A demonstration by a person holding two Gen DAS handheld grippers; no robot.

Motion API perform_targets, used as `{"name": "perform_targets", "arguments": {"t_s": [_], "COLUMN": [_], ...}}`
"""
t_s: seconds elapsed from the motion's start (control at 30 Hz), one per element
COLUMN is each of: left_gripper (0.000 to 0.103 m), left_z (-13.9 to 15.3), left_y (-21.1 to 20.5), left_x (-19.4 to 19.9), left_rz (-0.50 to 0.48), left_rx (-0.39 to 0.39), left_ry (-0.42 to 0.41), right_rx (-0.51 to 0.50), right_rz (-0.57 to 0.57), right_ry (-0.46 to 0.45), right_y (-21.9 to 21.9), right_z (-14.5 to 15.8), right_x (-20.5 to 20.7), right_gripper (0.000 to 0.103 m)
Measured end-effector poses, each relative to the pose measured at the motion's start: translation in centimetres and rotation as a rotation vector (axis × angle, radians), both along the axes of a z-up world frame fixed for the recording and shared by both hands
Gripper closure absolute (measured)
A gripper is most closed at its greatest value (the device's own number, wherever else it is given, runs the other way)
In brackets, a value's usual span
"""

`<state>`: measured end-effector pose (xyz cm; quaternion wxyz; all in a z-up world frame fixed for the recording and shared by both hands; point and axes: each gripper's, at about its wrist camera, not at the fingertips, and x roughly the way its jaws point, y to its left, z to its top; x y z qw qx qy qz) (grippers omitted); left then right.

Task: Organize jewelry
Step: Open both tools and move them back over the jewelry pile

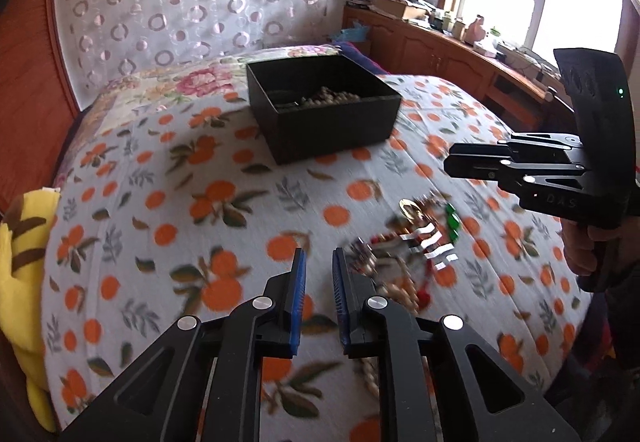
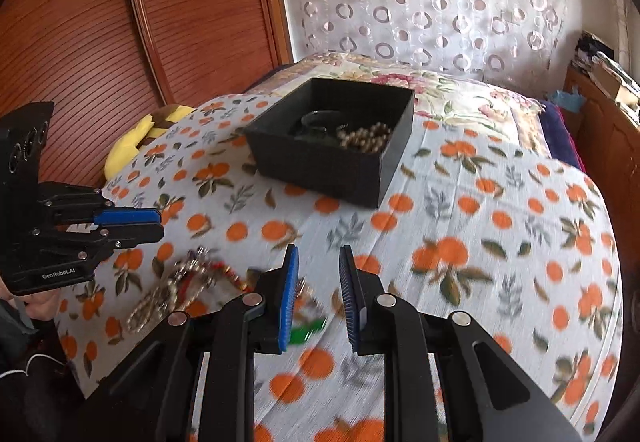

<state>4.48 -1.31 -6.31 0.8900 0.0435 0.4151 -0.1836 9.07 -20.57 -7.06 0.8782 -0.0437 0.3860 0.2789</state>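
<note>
Bedroom, bed (image 1: pixel 168 178) under an orange-print sheet, circle-pattern curtain behind, wooden cabinets by the window; both views motion-blurred.

Left gripper (image 1: pixel 319 302): jaws spread with a narrow gap, nothing between them, hovering over the sheet just left of the jewelry pile (image 1: pixel 416 238). Right gripper (image 2: pixel 318 298): jaws spread a bit wider, also empty, pile just to its left and partly under the left finger.

Pile lies on the sheet in the near area between the two grippers: beaded strand, gold-toned ring shape, green piece, red bits, pale striped piece; too blurred to name each. Black box (image 1: pixel 324 102) sits further back on the bed, well apart from the pile, already holding a bead strand (image 2: pixel 366 136) and a dark ring-shaped item.

Handling guess: pieces light, limp, tangled; chains and beads will drape and slip, may drag neighbours along; soft sheet gives under pressure, so pinching flat pieces is hard. Best hold probably a raised loop or bunched bead section, pinched across the strand, not a single bead; rigid ring shape by its rim.
</note>
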Motion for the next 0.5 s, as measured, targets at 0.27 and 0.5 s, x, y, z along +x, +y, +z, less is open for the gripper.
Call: {"name": "perform_targets", "arguments": {"t_s": [0.27,0.5], "left_gripper": [0.090,0.090], "left_z": [-1.7,-2.3], "left_y": [-0.6,-0.8], "left_x": [-1.6,-1.5], "left_rz": [-0.019,-0.006], "left_rx": [0.012,-0.019], "left_ry": [0.055,0.085], "right_rx": [0.005,0.007], "right_rz": [-0.005,0.001], "right_ry": [-0.011,-0.030], "right_y": [-0.4,-0.6], "right_z": [0.1,0.5], "right_x": [-2.5,-3.8], "right_gripper": [0.080,0.080]}}
